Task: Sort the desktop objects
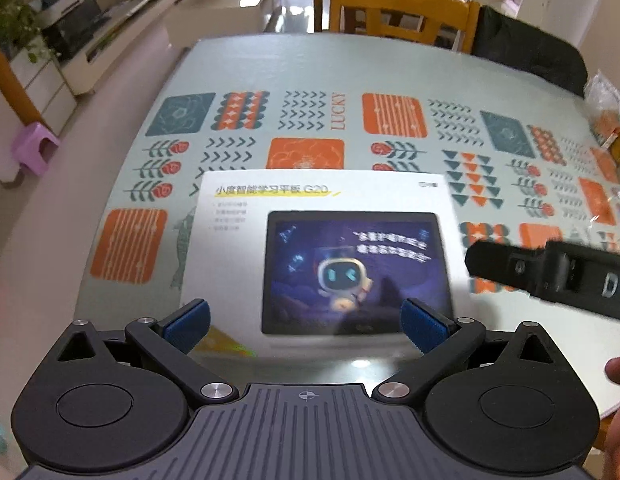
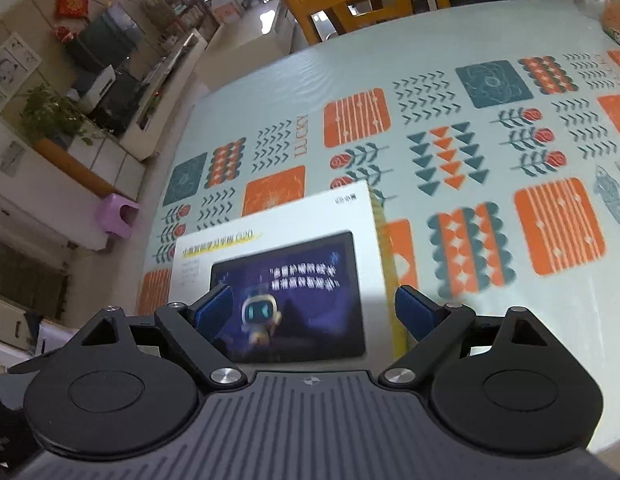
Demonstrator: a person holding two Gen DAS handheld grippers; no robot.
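Observation:
A white tablet box (image 1: 321, 248) with a picture of a cartoon robot on a dark screen lies flat on the patterned tablecloth (image 1: 310, 68), near the table's front edge. My left gripper (image 1: 306, 326) is open and empty, hovering over the box's near edge. My right gripper (image 2: 313, 312) is open and empty, above the box's (image 2: 286, 264) near right corner. The right gripper's body shows as a black bar in the left wrist view (image 1: 549, 276), to the right of the box.
Wooden chairs (image 1: 393, 8) stand at the table's far side. Plastic-wrapped snack packets (image 1: 609, 120) lie at the table's right edge. A purple stool (image 1: 32, 146) stands on the floor to the left, by white cabinets.

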